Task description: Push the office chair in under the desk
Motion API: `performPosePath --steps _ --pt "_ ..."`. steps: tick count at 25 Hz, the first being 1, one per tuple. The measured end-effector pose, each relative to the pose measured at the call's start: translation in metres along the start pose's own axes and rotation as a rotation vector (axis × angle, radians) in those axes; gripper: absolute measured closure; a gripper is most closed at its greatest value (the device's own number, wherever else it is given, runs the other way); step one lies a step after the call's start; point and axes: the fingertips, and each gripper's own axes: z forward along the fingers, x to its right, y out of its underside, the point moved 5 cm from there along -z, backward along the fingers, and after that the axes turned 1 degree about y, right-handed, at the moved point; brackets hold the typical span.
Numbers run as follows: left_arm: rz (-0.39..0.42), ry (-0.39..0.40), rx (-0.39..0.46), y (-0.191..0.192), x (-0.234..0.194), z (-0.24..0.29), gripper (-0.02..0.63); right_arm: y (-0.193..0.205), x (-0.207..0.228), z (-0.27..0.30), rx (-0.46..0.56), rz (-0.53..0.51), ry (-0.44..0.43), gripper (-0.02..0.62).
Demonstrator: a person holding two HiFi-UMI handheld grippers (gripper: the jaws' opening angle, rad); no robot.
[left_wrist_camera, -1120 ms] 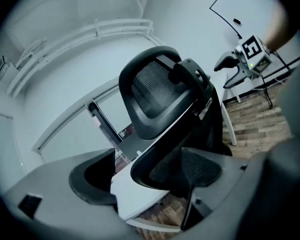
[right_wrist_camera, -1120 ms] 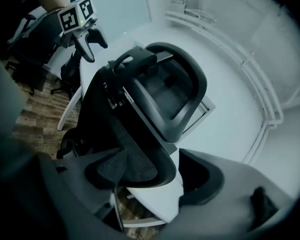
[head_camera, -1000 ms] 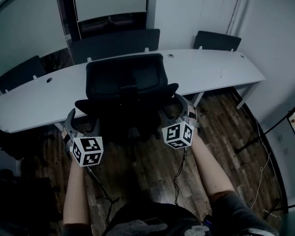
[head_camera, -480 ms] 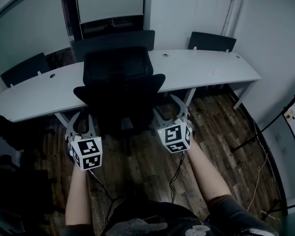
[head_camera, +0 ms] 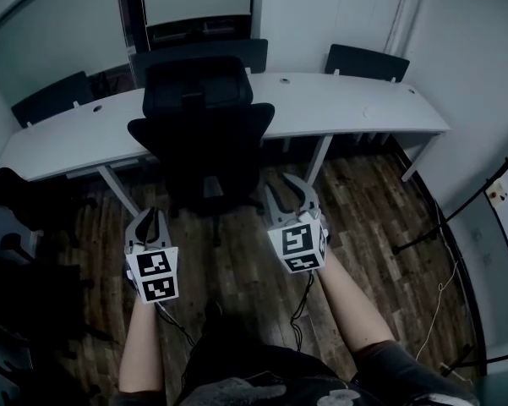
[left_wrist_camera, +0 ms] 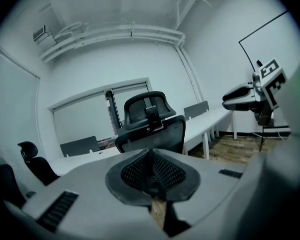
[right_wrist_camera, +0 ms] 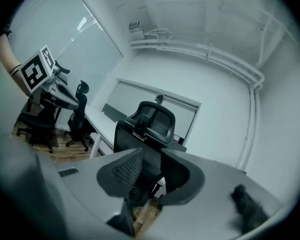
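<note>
While the black office chair [head_camera: 201,134] is standing up against the near edge of the long white desk [head_camera: 355,108], its backrest facing the person, both grippers are hovering apart from it on the near side. The left gripper [head_camera: 150,220] is holding its jaws pressed together, empty. The right gripper [head_camera: 285,190], jaws having just been closing, is showing a narrow gap with nothing inside.
</note>
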Motion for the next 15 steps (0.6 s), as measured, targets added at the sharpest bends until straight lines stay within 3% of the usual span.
performPosePath --steps 4,10,15 --pt "-0.013 0.024 -0.016 0.004 0.014 -0.021 0.574 0.009 -0.006 -0.020 -0.015 0.031 -0.018 0.547" --pt "-0.040 0.075 0.025 0.007 0.036 -0.038 0.574 0.025 -0.018 -0.034 -0.077 0.131 -0.065 0.574" --pt "-0.092 0.110 0.010 0.025 0.043 -0.048 0.574 0.036 -0.031 -0.043 -0.128 0.153 -0.063 0.574"
